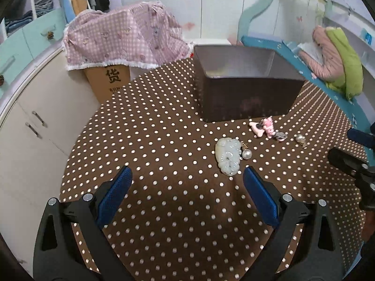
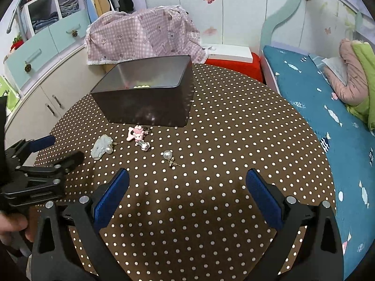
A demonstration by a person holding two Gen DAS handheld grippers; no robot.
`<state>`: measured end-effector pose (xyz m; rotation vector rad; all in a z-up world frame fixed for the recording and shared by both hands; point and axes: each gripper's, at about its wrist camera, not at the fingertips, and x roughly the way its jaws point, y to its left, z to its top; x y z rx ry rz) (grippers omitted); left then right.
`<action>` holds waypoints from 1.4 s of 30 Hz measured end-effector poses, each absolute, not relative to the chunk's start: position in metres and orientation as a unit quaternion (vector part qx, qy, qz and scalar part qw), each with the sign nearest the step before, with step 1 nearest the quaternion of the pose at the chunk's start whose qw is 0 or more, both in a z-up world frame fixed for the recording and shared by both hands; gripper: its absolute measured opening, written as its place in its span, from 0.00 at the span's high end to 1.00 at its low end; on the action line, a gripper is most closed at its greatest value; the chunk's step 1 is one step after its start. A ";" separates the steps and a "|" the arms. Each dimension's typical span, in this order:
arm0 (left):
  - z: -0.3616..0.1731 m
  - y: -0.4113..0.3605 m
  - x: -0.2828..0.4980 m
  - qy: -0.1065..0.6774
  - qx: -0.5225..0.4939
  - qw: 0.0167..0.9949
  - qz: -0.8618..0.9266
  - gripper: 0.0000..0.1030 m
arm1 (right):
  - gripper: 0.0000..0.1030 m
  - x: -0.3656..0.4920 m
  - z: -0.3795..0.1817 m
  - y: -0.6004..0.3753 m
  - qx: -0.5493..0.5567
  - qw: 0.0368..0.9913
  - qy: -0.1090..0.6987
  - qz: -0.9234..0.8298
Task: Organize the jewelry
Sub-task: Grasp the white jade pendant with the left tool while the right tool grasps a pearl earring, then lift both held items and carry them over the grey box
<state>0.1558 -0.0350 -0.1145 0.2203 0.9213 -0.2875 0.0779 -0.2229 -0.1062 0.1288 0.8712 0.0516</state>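
Both tongs stand wide open and empty: left gripper (image 1: pixel 186 179), right gripper (image 2: pixel 187 180). Step in hand: approach. Jade pendant (image 1: pixel 227 155) lies just ahead of the left gripper's right finger; pearl earring (image 2: pixel 169 157) ahead of the right gripper. Next: close on one, carry to the dark box (image 2: pixel 145 107) beyond.

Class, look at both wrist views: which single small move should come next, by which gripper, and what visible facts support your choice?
Probably the left gripper should ease forward and slightly right to straddle the jade pendant. Its jaws are open and empty, the pendant lies just ahead near its right finger, and the dark box stands open behind. A pearl earring touches the pendant, so close carefully.
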 end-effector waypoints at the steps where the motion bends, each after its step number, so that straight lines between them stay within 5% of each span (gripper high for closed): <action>1: -0.118 -0.037 0.159 0.445 0.108 0.878 -0.139 0.08 | 0.07 0.079 -0.108 -0.223 0.061 0.904 0.423 0.025; 9: -0.133 -0.045 0.177 0.462 0.112 0.866 -0.153 0.09 | 0.12 0.091 -0.115 -0.218 0.054 0.900 0.432 0.030; 12: -0.136 -0.046 0.183 0.466 0.100 0.863 -0.168 0.17 | 0.13 0.095 -0.116 -0.217 0.052 0.900 0.433 0.031; 15: -0.135 -0.048 0.188 0.461 0.099 0.865 -0.173 0.33 | 0.15 0.100 -0.117 -0.213 0.045 0.900 0.432 0.035; 20: -0.131 -0.047 0.190 0.460 0.098 0.863 -0.183 0.76 | 0.26 0.106 -0.121 -0.209 0.039 0.898 0.436 0.043; 28: -0.130 -0.042 0.193 0.464 0.084 0.861 -0.189 0.77 | 0.50 0.117 -0.129 -0.201 0.017 0.897 0.438 0.052; 34: -0.129 -0.039 0.189 0.465 0.076 0.862 -0.188 0.77 | 0.90 0.116 -0.128 -0.199 -0.014 0.900 0.432 0.055; 42: -0.124 -0.028 0.183 0.463 0.063 0.864 -0.188 0.78 | 0.91 0.109 -0.131 -0.213 0.017 0.901 0.429 0.063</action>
